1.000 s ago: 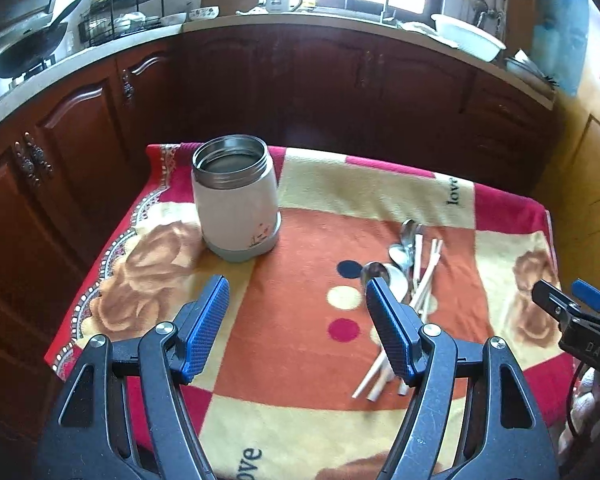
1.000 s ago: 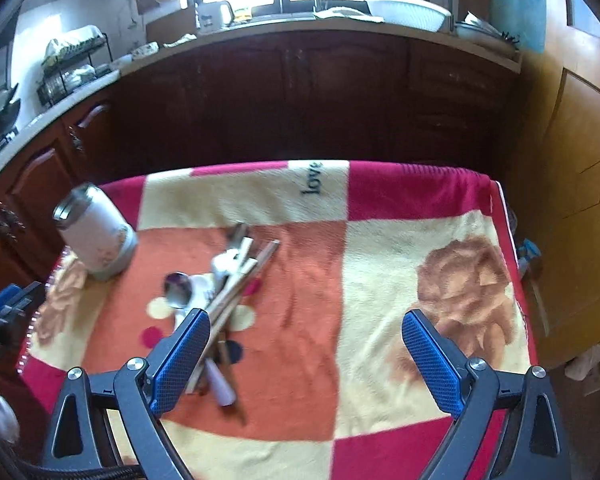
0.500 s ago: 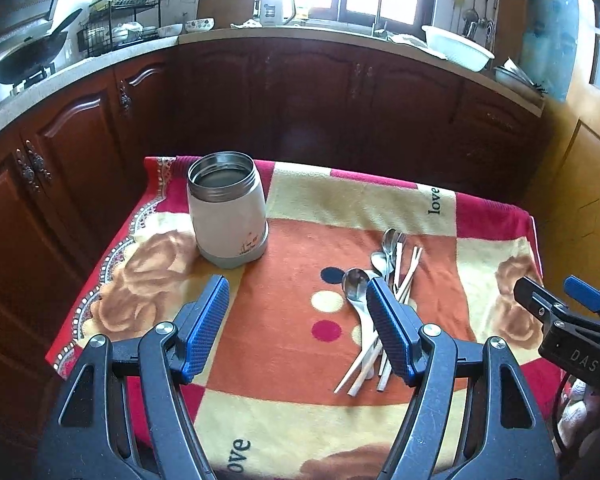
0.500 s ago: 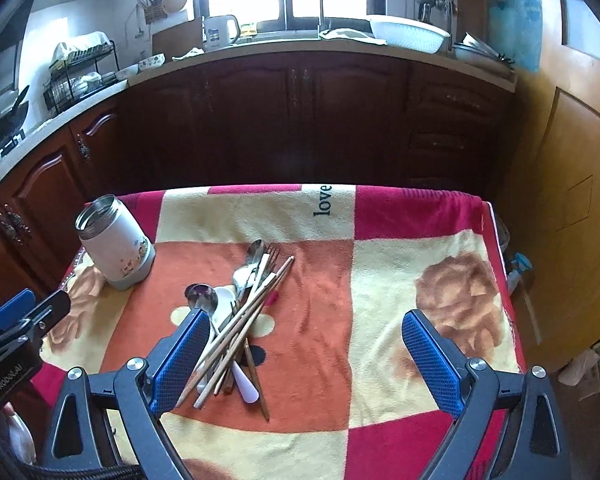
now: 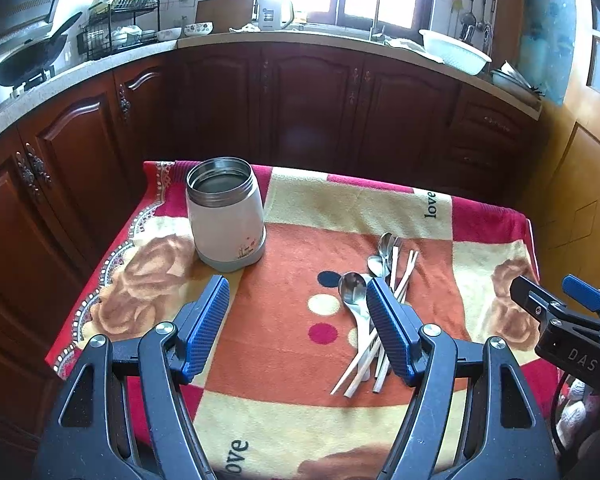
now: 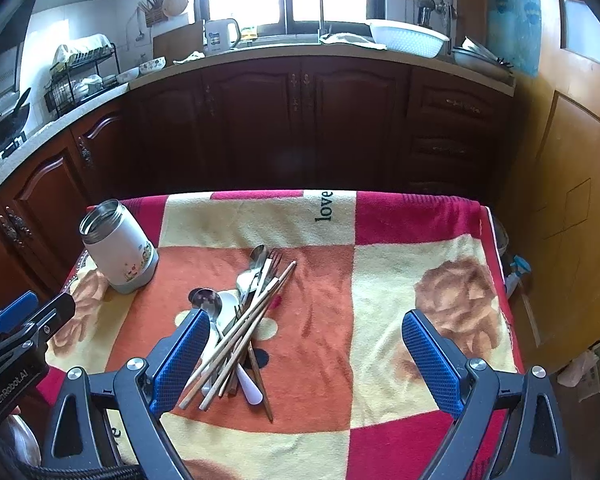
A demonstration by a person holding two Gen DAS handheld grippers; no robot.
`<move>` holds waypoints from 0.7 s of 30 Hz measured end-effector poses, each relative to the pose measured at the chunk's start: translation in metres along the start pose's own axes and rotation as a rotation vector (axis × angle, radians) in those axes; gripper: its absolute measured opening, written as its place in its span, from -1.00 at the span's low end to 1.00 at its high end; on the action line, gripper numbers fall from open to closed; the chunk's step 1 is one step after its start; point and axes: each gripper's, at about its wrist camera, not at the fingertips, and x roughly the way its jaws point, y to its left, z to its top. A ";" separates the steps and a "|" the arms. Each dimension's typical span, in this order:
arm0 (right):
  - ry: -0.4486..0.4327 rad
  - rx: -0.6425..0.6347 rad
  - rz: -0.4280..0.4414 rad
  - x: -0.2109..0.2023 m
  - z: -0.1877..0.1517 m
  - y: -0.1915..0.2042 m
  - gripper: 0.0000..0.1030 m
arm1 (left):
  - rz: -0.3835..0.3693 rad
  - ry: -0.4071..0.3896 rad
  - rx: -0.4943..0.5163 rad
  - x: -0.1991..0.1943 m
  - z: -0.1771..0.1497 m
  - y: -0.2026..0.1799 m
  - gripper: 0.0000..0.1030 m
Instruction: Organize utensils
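Note:
A pile of utensils (image 6: 244,320), with spoons, a fork and several chopsticks, lies on the blanket-covered table (image 6: 380,288); it also shows in the left wrist view (image 5: 376,304). An open white steel-rimmed jar (image 5: 226,216) stands upright at the table's far left, also in the right wrist view (image 6: 118,246). My left gripper (image 5: 298,320) is open and empty, above the table's near side, between jar and utensils. My right gripper (image 6: 306,356) is open and empty, its left finger over the near end of the pile.
Dark wooden kitchen cabinets (image 5: 300,100) ring the table at the back and left, close to its edges. A wooden door (image 6: 560,220) stands to the right. The counter holds a dish rack (image 5: 116,28), a wok and a white basin (image 6: 408,38).
Both grippers have pulled back and risen, so more of the table and kitchen shows. Nothing on the table has moved. Both grippers stay open.

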 end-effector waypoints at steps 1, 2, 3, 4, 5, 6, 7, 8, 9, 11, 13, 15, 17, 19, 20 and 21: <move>0.002 -0.001 -0.001 0.000 0.000 0.000 0.86 | 0.001 0.000 -0.001 0.000 0.001 0.000 0.38; 0.003 -0.002 -0.002 0.000 0.000 0.000 0.86 | 0.005 -0.003 -0.001 0.000 0.001 0.000 0.38; 0.003 -0.002 -0.002 0.000 0.000 0.001 0.86 | 0.009 -0.008 -0.001 -0.001 0.001 0.000 0.38; 0.004 0.000 0.000 0.000 0.000 0.000 0.86 | 0.009 -0.011 0.001 -0.001 0.001 0.000 0.38; 0.005 0.001 0.002 0.000 0.000 0.001 0.86 | 0.008 -0.011 0.002 -0.001 0.001 -0.001 0.38; 0.008 0.004 0.007 0.001 0.000 0.001 0.86 | 0.006 -0.010 0.002 -0.001 0.001 -0.001 0.38; 0.011 0.004 0.008 0.001 0.000 0.001 0.86 | 0.004 -0.010 0.001 -0.001 0.001 -0.001 0.38; 0.011 0.003 0.008 0.001 0.000 0.001 0.86 | 0.002 -0.009 0.002 -0.001 0.001 -0.001 0.38; 0.011 0.001 0.007 0.001 -0.001 0.002 0.86 | 0.002 -0.009 0.003 -0.001 0.001 -0.001 0.38; 0.012 0.000 0.007 0.001 -0.001 0.002 0.86 | 0.001 -0.005 0.008 0.001 0.001 -0.002 0.38; 0.012 0.002 0.008 0.001 0.000 0.002 0.86 | -0.003 -0.003 0.008 0.001 0.001 -0.003 0.38; 0.012 0.001 0.006 0.001 0.000 0.002 0.86 | -0.009 -0.003 0.007 0.002 0.001 -0.003 0.38; 0.011 -0.003 0.002 0.002 0.000 0.003 0.86 | -0.009 -0.005 0.008 0.002 0.001 -0.003 0.38; 0.011 -0.004 0.002 0.002 0.000 0.003 0.86 | -0.013 -0.006 0.005 0.002 0.001 -0.003 0.38; 0.011 -0.004 0.003 0.002 0.000 0.003 0.86 | -0.017 -0.005 0.003 0.002 0.001 -0.003 0.38; 0.012 -0.004 0.005 0.002 0.001 0.002 0.86 | -0.021 -0.005 0.002 0.002 0.001 -0.003 0.38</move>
